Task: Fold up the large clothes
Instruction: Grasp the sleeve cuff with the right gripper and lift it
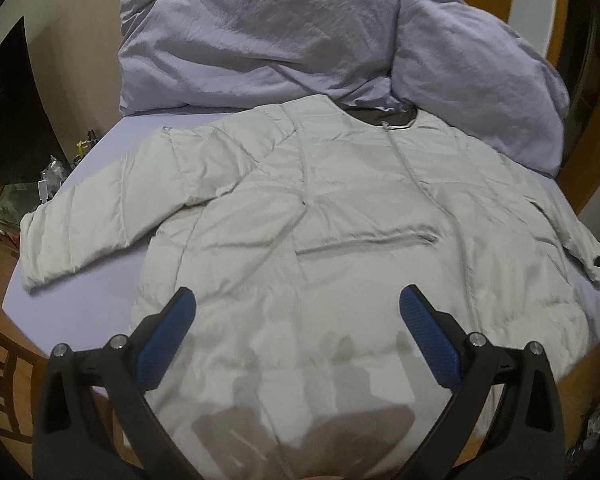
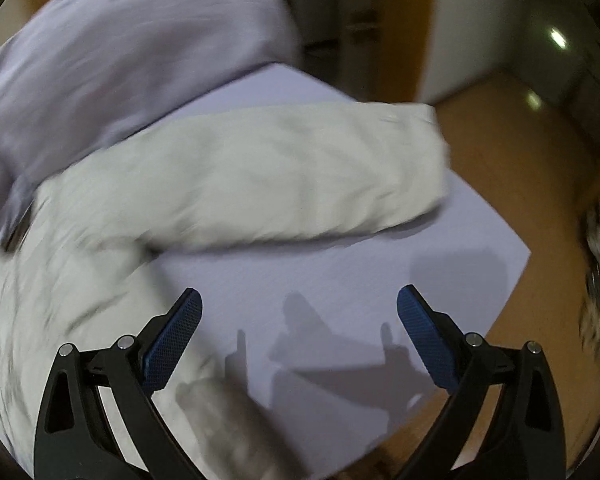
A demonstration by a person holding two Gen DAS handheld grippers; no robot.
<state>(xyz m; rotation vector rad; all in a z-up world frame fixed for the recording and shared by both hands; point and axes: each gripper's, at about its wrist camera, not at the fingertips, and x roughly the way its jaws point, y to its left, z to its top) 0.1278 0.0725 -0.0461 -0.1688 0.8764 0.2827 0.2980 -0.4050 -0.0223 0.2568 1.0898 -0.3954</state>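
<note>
A bedroom, warm wooden floor [image 2: 520,128] all round, and a bed [image 1: 100,152] under a lilac sheet carrying the whole job. Left gripper [image 1: 298,312] first: blue-padded fingers [image 1: 168,344] spread wide, nothing between them, hovering over the hem end of the pale puffer jacket [image 1: 340,208] at the bed's near edge. The right gripper [image 2: 299,314] is just as wide open and just as empty, poised over bare sheet near the bed's right-hand corner, its shadow thrown on the cloth; that view is smeared with motion blur, so fine detail is lost. Outward from there, the jacket lies front up across the middle of the bed, dark collar lining toward the far edge, where a rumpled lilac duvet [image 1: 240,40] and pillow [image 1: 480,72] are heaped. One sleeve [image 1: 96,216] runs out toward the left edge, cuff close to it; the other sleeve [image 2: 284,172] stretches toward the right edge with its cuff reaching the side of the mattress. By the look of it, this is light, soft, puffy stuff with a slick shell: it should spring back and slide, so a pinch on a seam or a cuff seems wiser than on a padded panel. Cuffs and hem corners look like the holds to take.
</note>
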